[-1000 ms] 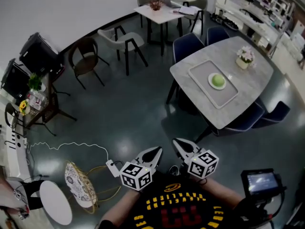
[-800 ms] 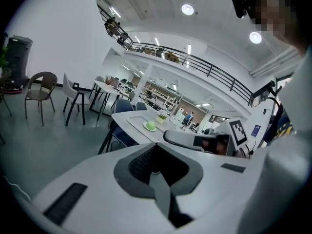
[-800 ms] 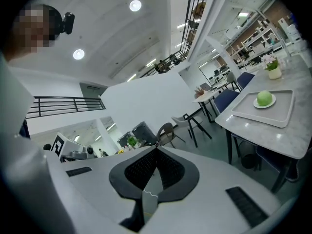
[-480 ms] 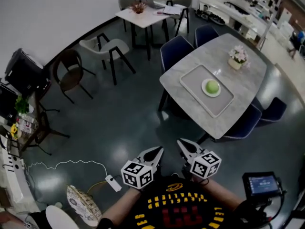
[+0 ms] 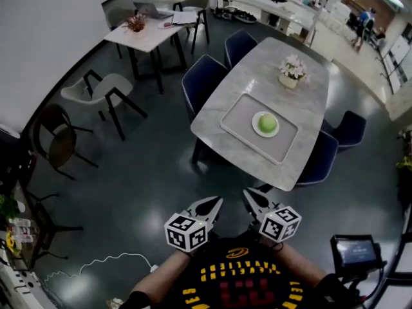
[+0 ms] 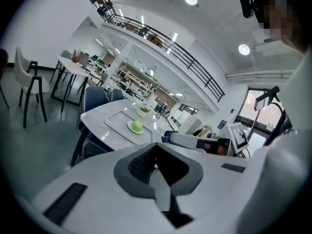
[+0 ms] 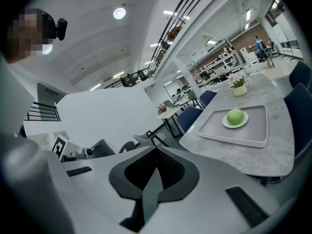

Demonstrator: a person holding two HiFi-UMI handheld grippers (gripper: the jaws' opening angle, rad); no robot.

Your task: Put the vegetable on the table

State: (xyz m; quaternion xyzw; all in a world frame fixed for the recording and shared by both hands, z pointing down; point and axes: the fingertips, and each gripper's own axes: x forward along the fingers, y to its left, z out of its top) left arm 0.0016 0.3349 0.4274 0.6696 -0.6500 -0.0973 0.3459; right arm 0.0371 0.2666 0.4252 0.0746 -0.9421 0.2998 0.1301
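Note:
A round green vegetable (image 5: 266,121) lies on a small plate (image 5: 257,127) inside a grey tray (image 5: 239,116) on the marble table (image 5: 219,108). Both grippers hover low in the head view over the dark floor, well short of the table. My left gripper (image 5: 217,202) is shut with nothing between its jaws. My right gripper (image 5: 247,194) is shut and empty too. In the left gripper view the vegetable (image 6: 137,126) shows beyond the closed left gripper (image 6: 156,145). The right gripper view has the vegetable (image 7: 235,116) on its tray (image 7: 256,130), far past the closed right gripper (image 7: 156,149).
A flower pot (image 5: 290,70) stands on the table behind the tray. Blue chairs (image 5: 199,77) ring the table, one at its near right (image 5: 320,158). A white table (image 5: 149,32) and light chairs (image 5: 103,90) stand to the left. A monitor (image 5: 355,252) sits at bottom right.
The view has swung: the table with the tray now sits straight ahead of the grippers instead of off to the right. Both grippers stay shut and side by side.

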